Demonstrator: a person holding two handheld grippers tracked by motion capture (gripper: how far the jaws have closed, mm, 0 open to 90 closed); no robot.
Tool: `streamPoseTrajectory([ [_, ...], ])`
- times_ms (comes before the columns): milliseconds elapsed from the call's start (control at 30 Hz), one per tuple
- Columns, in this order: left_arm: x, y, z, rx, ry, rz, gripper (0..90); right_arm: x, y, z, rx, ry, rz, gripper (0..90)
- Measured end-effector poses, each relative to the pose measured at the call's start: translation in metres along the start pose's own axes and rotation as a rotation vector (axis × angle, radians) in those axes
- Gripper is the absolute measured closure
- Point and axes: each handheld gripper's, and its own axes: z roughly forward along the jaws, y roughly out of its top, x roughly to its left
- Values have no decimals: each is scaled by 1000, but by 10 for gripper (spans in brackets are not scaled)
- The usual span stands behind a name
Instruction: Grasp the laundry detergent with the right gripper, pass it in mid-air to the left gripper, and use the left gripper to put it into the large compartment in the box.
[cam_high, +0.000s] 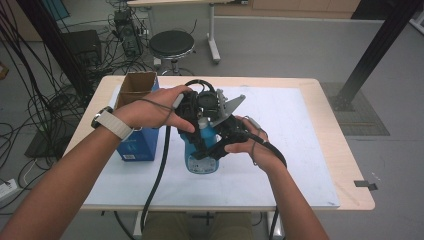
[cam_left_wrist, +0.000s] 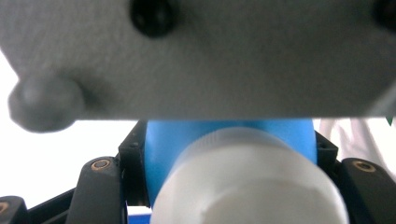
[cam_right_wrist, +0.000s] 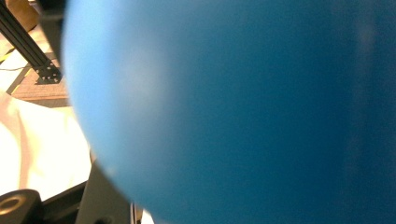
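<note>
The blue bottle (cam_high: 201, 159) stands upright near the middle of the table (cam_high: 310, 150), with the open blue box (cam_high: 137, 120) at its 9 o'clock. The left hand-held gripper (cam_high: 197, 112) is clenched on the bottle's neck, just under the white cap (cam_left_wrist: 247, 182), and the right hand-held gripper (cam_high: 227, 137) is clenched on the blue body from 3 o'clock. The cap looks still on, so the grasp seems done, while opening the bottle or moving it remains.
</note>
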Motion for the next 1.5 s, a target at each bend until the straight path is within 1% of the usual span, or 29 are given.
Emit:
streamPoseTrajectory([
  [300,0,-1,0,-6,-1,-6,376,0,0,0,3,-2,2,431],
  [333,1,-1,-1,-1,-1,5,376,0,0,0,3,-1,1,431],
  [433,0,-2,-1,-9,-2,-10,376,0,1,0,5,-1,-1,431],
  [767,1,-2,-1,-1,3,0,376,-1,1,0,2,1,1,431],
  [900,0,-2,0,-3,0,-8,375,-1,1,1,3,3,0,430],
  [1000,1,-2,1,-2,2,-4,376,-1,0,1,3,2,0,430],
  [1033,0,-3,1,-3,-1,-10,375,-1,0,1,3,3,2,430],
  [1067,0,-3,1,0,-1,-4,375,-1,0,2,3,5,4,430],
  [1300,-1,-4,1,-14,4,-5,375,0,-1,2,2,6,2,430],
  [1500,-2,-4,1,-12,4,-7,376,1,0,1,4,3,-2,430],
])
